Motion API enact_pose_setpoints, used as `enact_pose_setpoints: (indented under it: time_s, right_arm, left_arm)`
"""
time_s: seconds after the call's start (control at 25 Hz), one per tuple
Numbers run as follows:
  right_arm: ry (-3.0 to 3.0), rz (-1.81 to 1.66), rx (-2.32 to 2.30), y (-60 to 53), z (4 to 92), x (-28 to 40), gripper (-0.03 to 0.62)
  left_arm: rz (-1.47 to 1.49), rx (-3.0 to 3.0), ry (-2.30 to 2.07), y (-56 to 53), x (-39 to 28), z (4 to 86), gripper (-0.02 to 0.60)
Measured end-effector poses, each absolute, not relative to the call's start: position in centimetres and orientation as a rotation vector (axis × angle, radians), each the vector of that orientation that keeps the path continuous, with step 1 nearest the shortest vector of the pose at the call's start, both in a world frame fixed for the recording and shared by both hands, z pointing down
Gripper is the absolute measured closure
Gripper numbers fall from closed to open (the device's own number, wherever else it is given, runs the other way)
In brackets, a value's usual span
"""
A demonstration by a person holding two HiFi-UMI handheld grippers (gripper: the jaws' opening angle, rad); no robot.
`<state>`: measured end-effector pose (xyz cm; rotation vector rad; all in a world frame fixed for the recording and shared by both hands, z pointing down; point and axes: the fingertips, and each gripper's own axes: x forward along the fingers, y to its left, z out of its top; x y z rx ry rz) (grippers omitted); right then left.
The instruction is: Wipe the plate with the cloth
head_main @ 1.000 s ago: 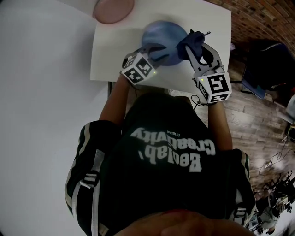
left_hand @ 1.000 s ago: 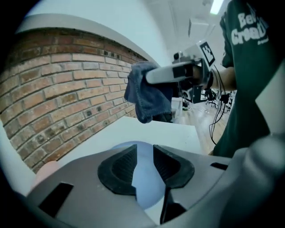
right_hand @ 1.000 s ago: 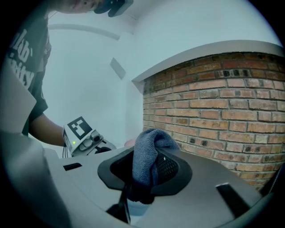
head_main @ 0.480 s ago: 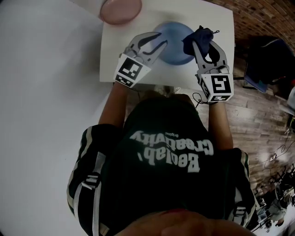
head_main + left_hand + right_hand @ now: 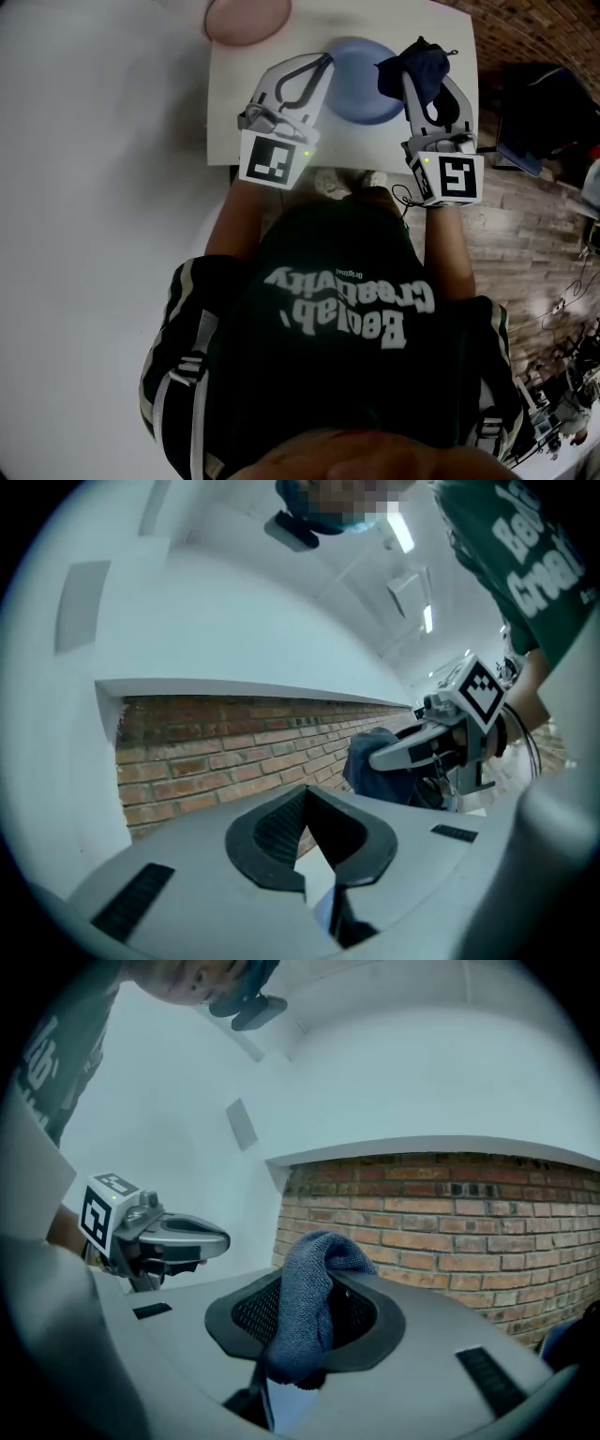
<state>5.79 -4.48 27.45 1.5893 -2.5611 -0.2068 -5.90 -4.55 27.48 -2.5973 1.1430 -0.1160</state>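
- Left claw [image 5: 322, 66] has just snapped together, empty, upper centre.
- Right claw [image 5: 427, 80] clamps the cloth [image 5: 305, 1307].
- Plate [image 5: 361, 75] lies between them on the desk [image 5: 225, 103].

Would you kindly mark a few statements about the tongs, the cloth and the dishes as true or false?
1. The right tongs grip the cloth. True.
2. The left tongs hold the blue plate. False: they have just closed on nothing, and the plate lies on the table.
3. The cloth is spread flat over the plate. False: it hangs bunched from the right tongs.
4. A pink dish sits left of the blue plate in the head view. True.
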Motion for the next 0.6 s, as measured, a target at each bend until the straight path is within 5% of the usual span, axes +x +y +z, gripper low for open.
enact_pose_setpoints:
  time_s: [0.6]
  right_arm:
    - [-2.546,-0.297,1.683,-4.0,25.5,6.3,0.500]
  left_arm:
    - [0.029,-2.623,1.251,-5.7,-6.2,23.9,0.581]
